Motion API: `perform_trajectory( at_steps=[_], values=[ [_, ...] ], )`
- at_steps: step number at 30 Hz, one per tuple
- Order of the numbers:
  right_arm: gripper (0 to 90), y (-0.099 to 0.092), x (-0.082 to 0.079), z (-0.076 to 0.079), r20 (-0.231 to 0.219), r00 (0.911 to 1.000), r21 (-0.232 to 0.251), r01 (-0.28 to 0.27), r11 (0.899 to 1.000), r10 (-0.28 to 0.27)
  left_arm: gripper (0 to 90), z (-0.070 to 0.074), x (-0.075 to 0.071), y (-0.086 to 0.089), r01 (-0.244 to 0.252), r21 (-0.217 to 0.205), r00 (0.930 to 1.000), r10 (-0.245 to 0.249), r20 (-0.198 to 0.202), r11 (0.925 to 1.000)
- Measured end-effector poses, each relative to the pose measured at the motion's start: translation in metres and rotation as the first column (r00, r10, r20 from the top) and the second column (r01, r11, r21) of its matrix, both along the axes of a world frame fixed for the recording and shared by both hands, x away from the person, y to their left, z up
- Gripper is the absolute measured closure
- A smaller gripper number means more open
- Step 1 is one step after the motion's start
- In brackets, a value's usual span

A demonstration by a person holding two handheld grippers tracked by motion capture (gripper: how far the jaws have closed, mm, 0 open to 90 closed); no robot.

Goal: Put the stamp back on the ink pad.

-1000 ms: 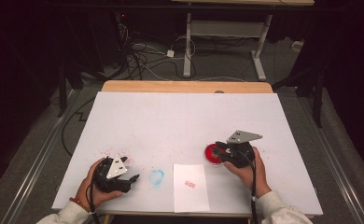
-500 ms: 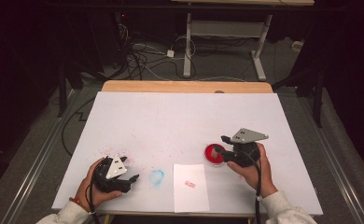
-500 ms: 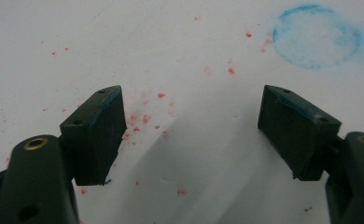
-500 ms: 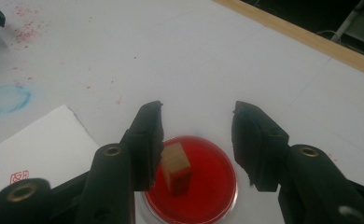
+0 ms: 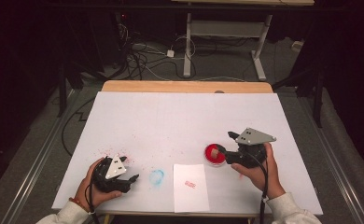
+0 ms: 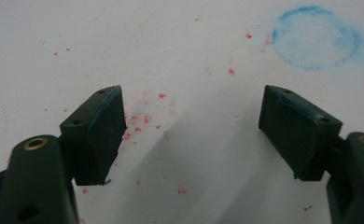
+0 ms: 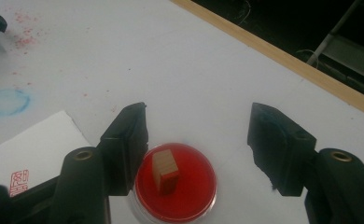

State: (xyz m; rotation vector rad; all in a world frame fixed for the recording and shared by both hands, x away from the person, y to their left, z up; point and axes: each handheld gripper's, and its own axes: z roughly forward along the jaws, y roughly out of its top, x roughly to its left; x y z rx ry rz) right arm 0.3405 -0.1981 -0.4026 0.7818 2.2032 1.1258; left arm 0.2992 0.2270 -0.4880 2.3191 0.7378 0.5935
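The wooden stamp point(image 7: 165, 171) is stood upright in the red ink pad point(image 7: 196, 196), near the bench's right edge, just below and between the right gripper point(image 7: 196, 135), whose jaws have just been opening and are parted wide, gripping nothing. The left gripper point(image 6: 192, 135), also wide and unladen, is held well apart. The stamp's inked face is hidden.

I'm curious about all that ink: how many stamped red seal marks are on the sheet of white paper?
1. A single red seal mark sits near the middle of the rectangular white paper sheet, at the table's near edge; in the right gripper view it shows at the left. Nothing covers the sheet.
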Motion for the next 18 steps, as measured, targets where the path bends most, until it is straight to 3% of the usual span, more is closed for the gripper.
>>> perform_trajectory(
  at_steps=[7,18],
  values=[
    [32.1,-0.005,-0.01,0.003,0.05,0.9985,-0.002,0.024,1.0,-0.024,22.0,0.001,0.0,0.001,0.003,-0.002,0.9999,-0.003,0.013,1.0],
    [27.2,-0.029,-0.028,-0.006,0.104,0.9929,0.007,0.057,0.998,-0.057,22.0,0.002,0.0,0.001,0.0,-0.021,1.0,0.0,0.007,0.9998]
  ],
)
